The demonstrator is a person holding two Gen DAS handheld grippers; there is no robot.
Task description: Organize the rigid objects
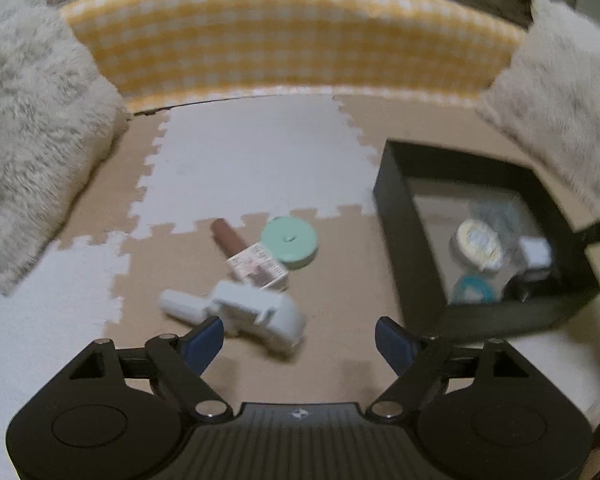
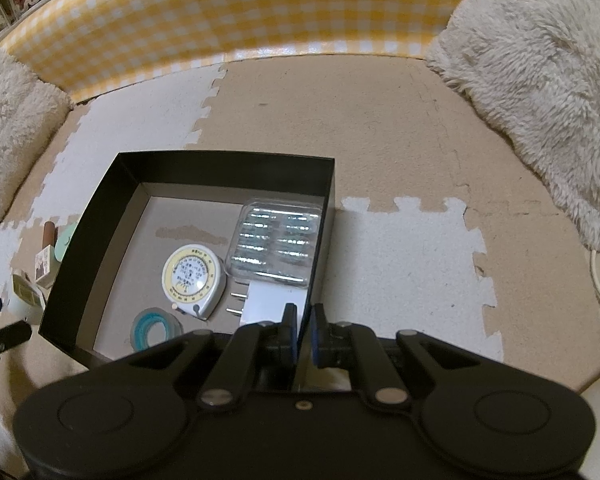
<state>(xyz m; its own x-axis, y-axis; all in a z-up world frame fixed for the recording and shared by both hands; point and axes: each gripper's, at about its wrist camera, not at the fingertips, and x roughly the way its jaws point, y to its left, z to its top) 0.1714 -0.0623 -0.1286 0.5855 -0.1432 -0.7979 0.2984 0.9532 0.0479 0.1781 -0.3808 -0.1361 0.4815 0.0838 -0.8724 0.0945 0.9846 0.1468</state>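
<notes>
Now your right gripper (image 2: pixel 304 320) pinches the near right wall of the black box (image 2: pixel 220 164), one blue pad inside and one outside. That box is a rigid, square, shallow tray of matte card with a grey floor. Inside it lie a teardrop-shaped white tape measure (image 2: pixel 192 280) with a yellow dial, a clear ribbed plastic case (image 2: pixel 276 240) against the right wall, a white plug adapter (image 2: pixel 272 300) with metal prongs, and a teal tape ring (image 2: pixel 154 326) at the near wall.

Your left gripper (image 1: pixel 299 338) hangs wide and holds nothing, left of the box. Just beyond its fingers, also left of the box, lie a blocky white plastic device (image 1: pixel 244 312), a brown-capped tube with a printed label (image 1: pixel 248 256) and a mint round disc (image 1: pixel 289 242), clustered on the beige-and-white foam puzzle mat (image 1: pixel 240 168). Shaggy grey cushions (image 1: pixel 32 128) flank a yellow gingham panel (image 1: pixel 288 36) behind the box.
</notes>
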